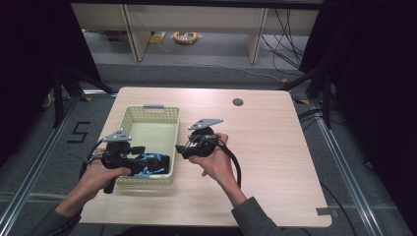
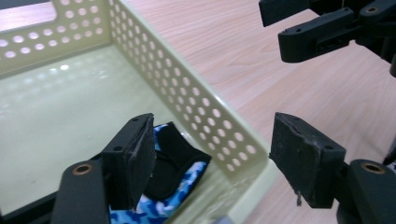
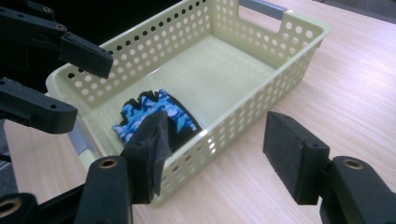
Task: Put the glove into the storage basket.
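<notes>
A pale green perforated basket point(image 1: 127, 118) sits left of centre on the wooden table. Inside it, at the near right corner, lies a blue camouflage glove point(image 1: 156, 162) with black parts. The left gripper view looks down on the glove point(image 2: 173, 154) against the basket wall point(image 2: 187, 88). My left gripper point(image 2: 212, 140) is open, straddling that wall above the corner, with nothing pressed between its pads. My right gripper point(image 3: 217, 140) is open and empty just outside the basket's point(image 3: 280, 60) right side, facing the glove point(image 3: 159, 112). The two grippers point toward each other, left point(image 1: 143, 157) and right point(image 1: 181, 150).
A grey handle point(image 1: 154, 106) marks the basket's far end. The table point(image 1: 275, 147) has bare wood to the right, a round cable hole point(image 1: 238, 102) at the back and a grey tab point(image 1: 324, 211) at the near right corner. Black cables trail from both grippers.
</notes>
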Available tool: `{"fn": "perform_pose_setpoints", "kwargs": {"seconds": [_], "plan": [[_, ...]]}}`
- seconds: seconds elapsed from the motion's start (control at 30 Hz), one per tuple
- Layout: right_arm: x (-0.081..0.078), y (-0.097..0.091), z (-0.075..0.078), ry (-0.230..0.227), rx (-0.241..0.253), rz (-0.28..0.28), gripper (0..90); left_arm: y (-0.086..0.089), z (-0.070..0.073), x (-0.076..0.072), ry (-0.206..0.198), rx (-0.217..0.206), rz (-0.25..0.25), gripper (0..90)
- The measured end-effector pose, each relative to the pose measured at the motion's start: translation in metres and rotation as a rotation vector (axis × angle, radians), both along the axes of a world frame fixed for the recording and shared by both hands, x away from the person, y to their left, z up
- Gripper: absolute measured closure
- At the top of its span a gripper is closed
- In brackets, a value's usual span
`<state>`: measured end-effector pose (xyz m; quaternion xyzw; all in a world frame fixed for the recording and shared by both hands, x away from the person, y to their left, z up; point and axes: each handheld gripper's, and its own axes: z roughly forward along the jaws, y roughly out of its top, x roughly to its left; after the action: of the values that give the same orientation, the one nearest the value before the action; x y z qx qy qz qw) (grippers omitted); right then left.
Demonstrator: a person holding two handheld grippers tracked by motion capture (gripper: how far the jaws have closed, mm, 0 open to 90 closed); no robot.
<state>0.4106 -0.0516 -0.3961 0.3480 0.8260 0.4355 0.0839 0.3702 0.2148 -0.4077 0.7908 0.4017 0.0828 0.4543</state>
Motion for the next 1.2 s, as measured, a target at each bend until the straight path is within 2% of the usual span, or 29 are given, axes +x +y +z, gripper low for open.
{"fn": "perform_pose_setpoints", "kwargs": {"seconds": [0.13, 0.23, 0.33, 0.4, 0.53, 0.57, 0.63, 0.67, 0.77, 0.8, 0.9, 0.93, 1.0, 1.03, 1.07, 1.2], "plan": [[-0.007, -0.013, 0.001, -0.013, 0.013, 0.002, 40.3, -0.006, 0.003, -0.007, -0.011, -0.008, -0.023, 26.8], [-0.013, -0.023, 0.003, -0.018, 0.009, -0.007, 39.9, -0.012, 0.004, -0.013, -0.005, -0.027, -0.038, 26.0], [-0.017, -0.033, 0.003, -0.024, 0.027, -0.006, 39.6, -0.017, 0.004, -0.017, -0.018, -0.039, -0.054, 24.9], [-0.020, -0.039, 0.003, -0.023, 0.033, -0.015, 39.2, -0.020, 0.004, -0.019, -0.006, -0.055, -0.067, 24.3], [-0.025, -0.052, 0.001, -0.026, 0.036, -0.031, 38.8, -0.027, 0.003, -0.025, -0.010, -0.066, -0.086, 24.1], [-0.026, -0.054, 0.000, -0.031, 0.036, -0.030, 38.7, -0.031, 0.002, -0.028, -0.026, -0.061, -0.076, 23.9], [-0.028, -0.059, -0.003, -0.028, 0.037, -0.035, 38.7, -0.035, 0.000, -0.032, -0.028, -0.050, -0.084, 23.8], [-0.028, -0.061, -0.005, -0.036, 0.028, -0.027, 38.6, -0.038, -0.001, -0.034, -0.027, -0.050, -0.095, 23.8], [-0.032, -0.071, -0.011, -0.035, -0.006, -0.049, 38.4, -0.047, -0.005, -0.043, -0.032, -0.048, -0.106, 23.8], [-0.032, -0.072, -0.013, -0.026, 0.014, -0.050, 38.4, -0.051, -0.006, -0.045, -0.039, -0.042, -0.119, 23.8], [-0.036, -0.081, -0.018, -0.019, 0.018, -0.060, 38.3, -0.059, -0.011, -0.052, -0.034, -0.053, -0.140, 23.8], [-0.037, -0.083, -0.020, -0.024, 0.019, -0.054, 38.1, -0.062, -0.012, -0.054, -0.055, -0.066, -0.144, 23.6], [-0.041, -0.086, -0.022, -0.022, 0.031, -0.064, 37.7, -0.066, -0.014, -0.057, -0.047, -0.084, -0.146, 22.3], [-0.041, -0.088, -0.023, -0.035, 0.026, -0.053, 37.2, -0.068, -0.016, -0.058, -0.047, -0.098, -0.145, 21.5], [-0.044, -0.089, -0.024, -0.024, 0.021, -0.063, 37.0, -0.070, -0.017, -0.059, -0.053, -0.084, -0.150, 20.6], [-0.048, -0.092, -0.027, -0.024, 0.032, -0.048, 36.0, -0.073, -0.026, -0.061, -0.058, -0.088, -0.161, 18.0]]}}
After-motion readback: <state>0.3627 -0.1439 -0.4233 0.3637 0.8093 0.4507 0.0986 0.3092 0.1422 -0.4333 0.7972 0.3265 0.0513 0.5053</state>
